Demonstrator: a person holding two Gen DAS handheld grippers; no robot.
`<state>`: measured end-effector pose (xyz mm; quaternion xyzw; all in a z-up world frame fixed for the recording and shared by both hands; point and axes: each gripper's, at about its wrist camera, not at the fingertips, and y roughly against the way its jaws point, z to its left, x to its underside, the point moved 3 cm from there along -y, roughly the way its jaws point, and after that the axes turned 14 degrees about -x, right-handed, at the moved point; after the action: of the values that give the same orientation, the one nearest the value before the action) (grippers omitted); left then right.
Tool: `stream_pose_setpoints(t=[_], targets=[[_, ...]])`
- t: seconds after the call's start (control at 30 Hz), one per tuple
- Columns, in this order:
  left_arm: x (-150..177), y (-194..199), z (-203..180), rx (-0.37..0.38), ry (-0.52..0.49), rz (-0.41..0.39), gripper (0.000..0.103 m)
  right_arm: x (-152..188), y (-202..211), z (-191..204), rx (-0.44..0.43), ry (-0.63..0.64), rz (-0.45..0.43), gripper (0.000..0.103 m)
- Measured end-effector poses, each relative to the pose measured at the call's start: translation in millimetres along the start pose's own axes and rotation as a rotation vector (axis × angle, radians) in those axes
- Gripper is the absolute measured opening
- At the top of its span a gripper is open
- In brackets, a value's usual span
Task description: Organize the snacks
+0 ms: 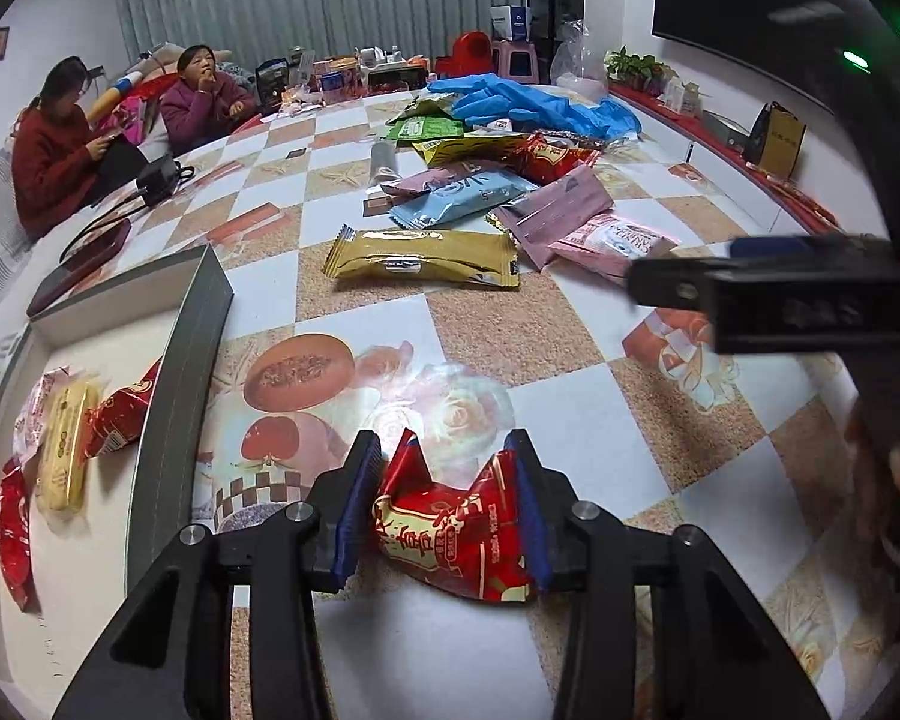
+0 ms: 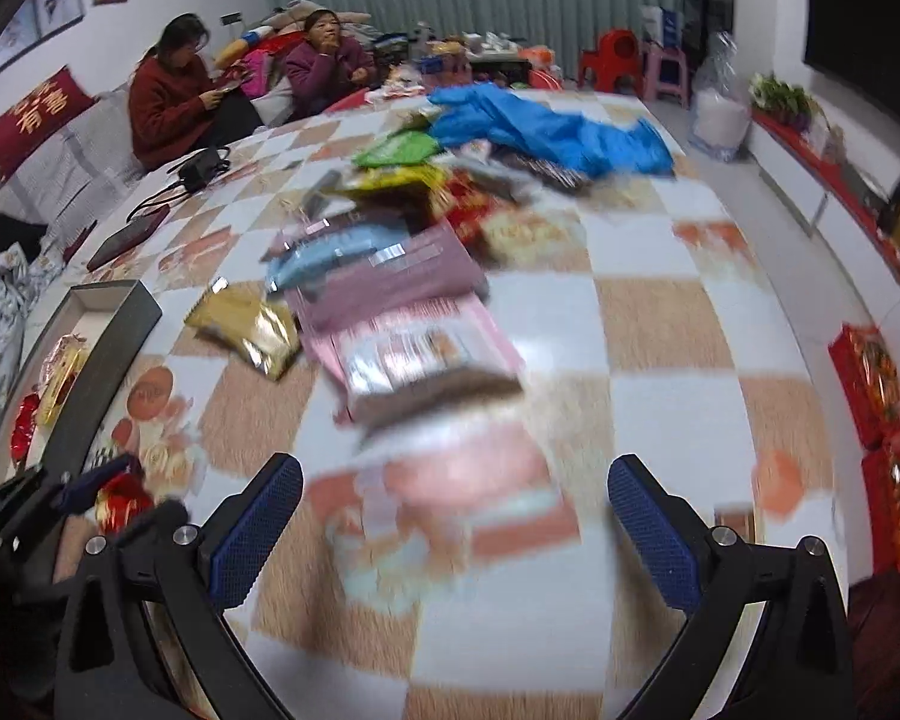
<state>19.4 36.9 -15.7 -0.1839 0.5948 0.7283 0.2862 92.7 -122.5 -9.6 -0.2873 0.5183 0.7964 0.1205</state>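
Near the table's front edge, the left gripper [image 1: 447, 468] pinches a crinkly red foil snack packet [image 1: 450, 534] between ribbed blue pads; its gold lettering is too creased to read. Left of it, a grey-walled box [image 1: 192, 336] holds glossy red and yellow packets, partly cut off. Farther back lies a heap of wrappers [image 1: 486, 204]. Motion blur smears the right gripper [image 2: 455, 483], spread wide and empty.
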Motion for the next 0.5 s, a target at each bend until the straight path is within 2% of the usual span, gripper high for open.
stream_pose_setpoints(t=[0.13,0.2,0.23,0.27,0.3,0.33,0.5], targets=[[-0.3,-1.0,0.8,0.015,0.008,0.002,0.046,-19.4,-37.2,5.8,-0.019,0.056,0.094,0.103],[-0.4,-1.1,1.0,0.016,0.008,0.002,0.046,-20.3,-47.7,9.1,0.008,0.101,0.093,0.102],[-0.5,-1.1,1.3,0.017,0.009,0.002,0.046,-19.2,-47.7,12.7,0.006,0.130,0.075,0.098],[-0.5,-1.1,1.1,0.017,0.010,0.002,0.046,-18.5,-44.7,14.9,0.000,0.132,0.062,0.086],[-0.6,-1.2,0.8,0.019,0.010,0.002,0.047,-17.5,-40.8,17.3,-0.005,0.131,0.053,0.066],[-0.6,-1.3,0.7,0.020,0.011,0.002,0.047,-15.0,-38.1,19.2,-0.004,0.129,0.054,0.061],[-0.6,-1.3,1.0,0.025,0.013,0.002,0.047,16.8,-13.4,27.7,0.000,0.112,0.017,0.059]])
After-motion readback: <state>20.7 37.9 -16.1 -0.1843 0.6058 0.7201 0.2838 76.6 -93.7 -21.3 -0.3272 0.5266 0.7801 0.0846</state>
